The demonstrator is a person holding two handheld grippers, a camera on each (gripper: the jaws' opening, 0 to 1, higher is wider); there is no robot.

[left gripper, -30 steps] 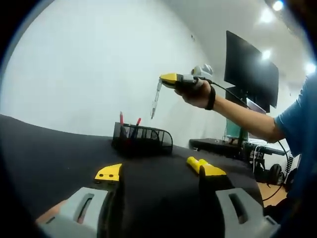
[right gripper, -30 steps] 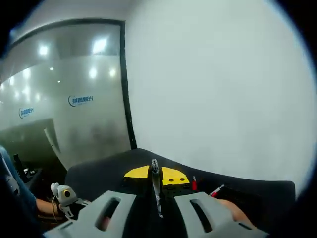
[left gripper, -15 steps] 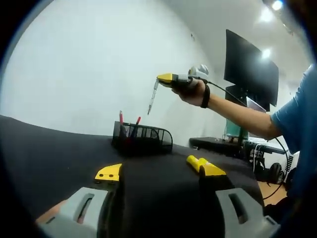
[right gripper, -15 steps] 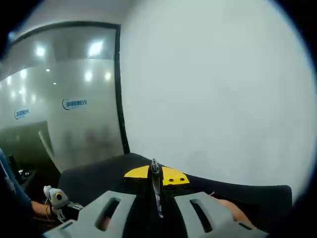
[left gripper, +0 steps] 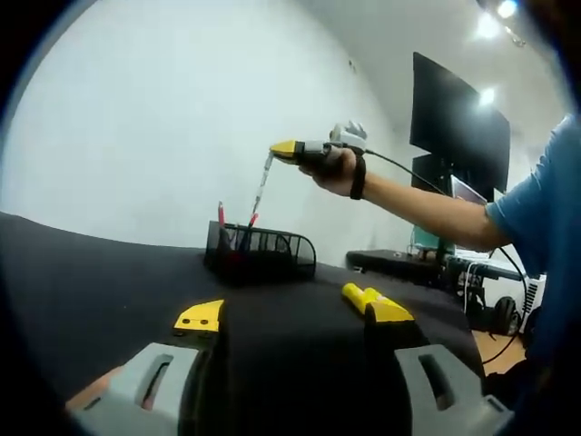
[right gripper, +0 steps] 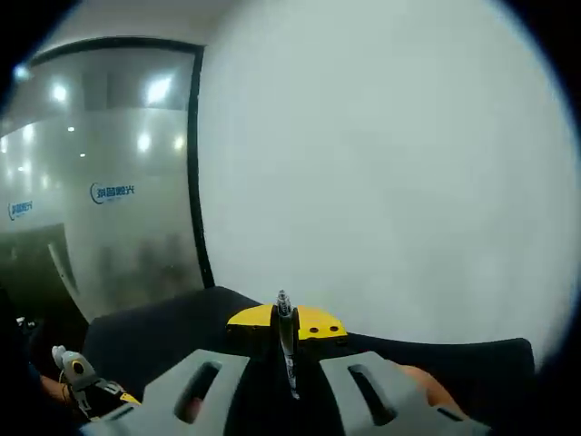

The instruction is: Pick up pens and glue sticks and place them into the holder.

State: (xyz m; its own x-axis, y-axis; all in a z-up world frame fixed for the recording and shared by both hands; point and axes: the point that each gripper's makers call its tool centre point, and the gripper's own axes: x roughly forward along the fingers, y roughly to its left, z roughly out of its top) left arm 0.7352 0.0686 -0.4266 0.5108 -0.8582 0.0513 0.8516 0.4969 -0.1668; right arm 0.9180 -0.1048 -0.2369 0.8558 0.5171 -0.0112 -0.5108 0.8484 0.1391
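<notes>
Left gripper view: right hand-held gripper (left gripper: 283, 148) clamped on pen (left gripper: 261, 187), tip slanting down, seemingly above holder (left gripper: 260, 253).

The right claw (left gripper: 283, 149), clamping a slim grey pen (left gripper: 260, 189), has swung across until the pen tip hangs above the black wire-mesh holder (left gripper: 261, 254) on the desk.

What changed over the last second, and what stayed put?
In the left gripper view, the right hand-held gripper carried its pen leftward, to above the holder. It stayed shut on the pen. The left hand-held gripper stayed open and unmoved.
</notes>
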